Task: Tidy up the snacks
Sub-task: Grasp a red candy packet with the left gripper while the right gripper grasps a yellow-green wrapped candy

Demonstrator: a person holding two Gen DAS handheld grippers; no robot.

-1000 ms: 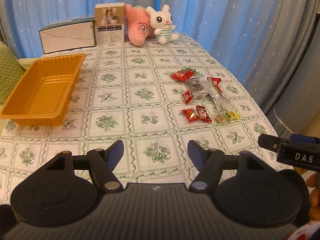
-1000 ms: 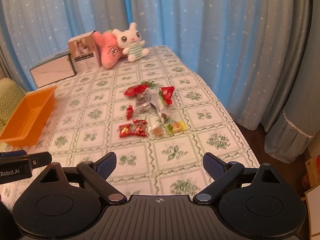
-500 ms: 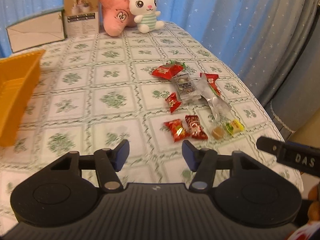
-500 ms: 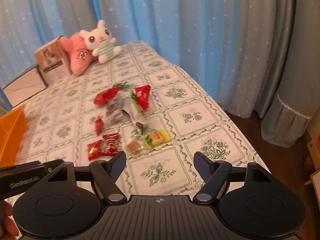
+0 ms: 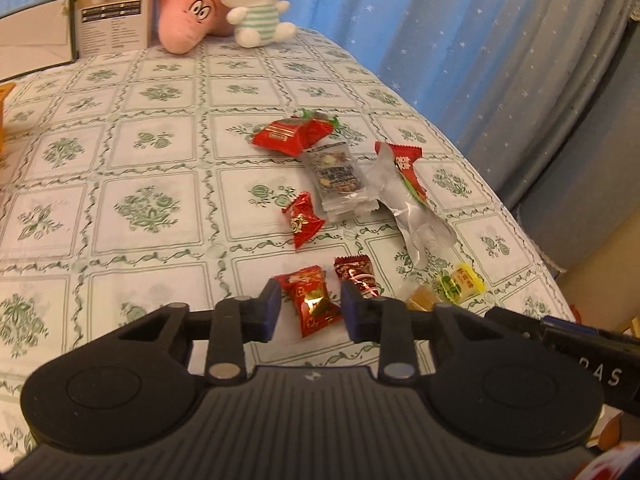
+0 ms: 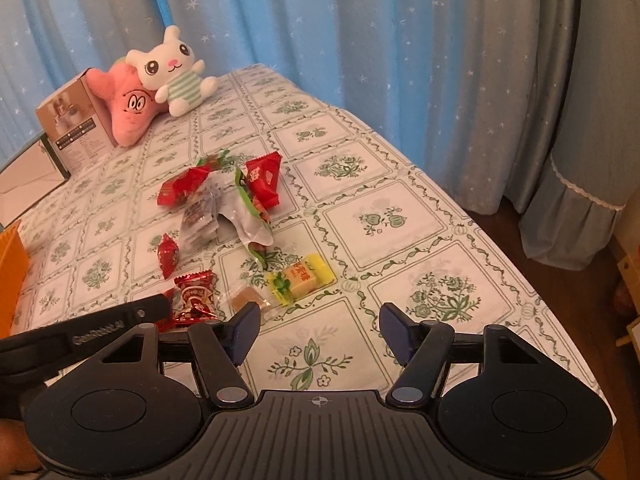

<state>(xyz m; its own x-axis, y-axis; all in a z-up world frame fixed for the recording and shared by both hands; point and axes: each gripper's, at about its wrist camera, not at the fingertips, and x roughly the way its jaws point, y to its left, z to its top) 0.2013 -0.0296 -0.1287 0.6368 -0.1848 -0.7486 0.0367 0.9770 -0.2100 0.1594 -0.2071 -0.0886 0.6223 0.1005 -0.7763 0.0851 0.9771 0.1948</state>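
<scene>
Hiding behind left claw (image 5: 307, 312): red candy's (image 5: 314, 304) lower end

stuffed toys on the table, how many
2: a white bunny plush at the table's far end, and a pink star plush leaning against its left side, beside a box.

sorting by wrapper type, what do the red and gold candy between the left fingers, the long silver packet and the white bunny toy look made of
Red and gold candy: seemingly metallised film, glossy; the gold patch glints.
Long silver packet: probably foil-lined plastic, matte silver and creased, torn open.
White bunny toy: plush fabric, soft and fuzzy, with a striped cloth shirt.
</scene>
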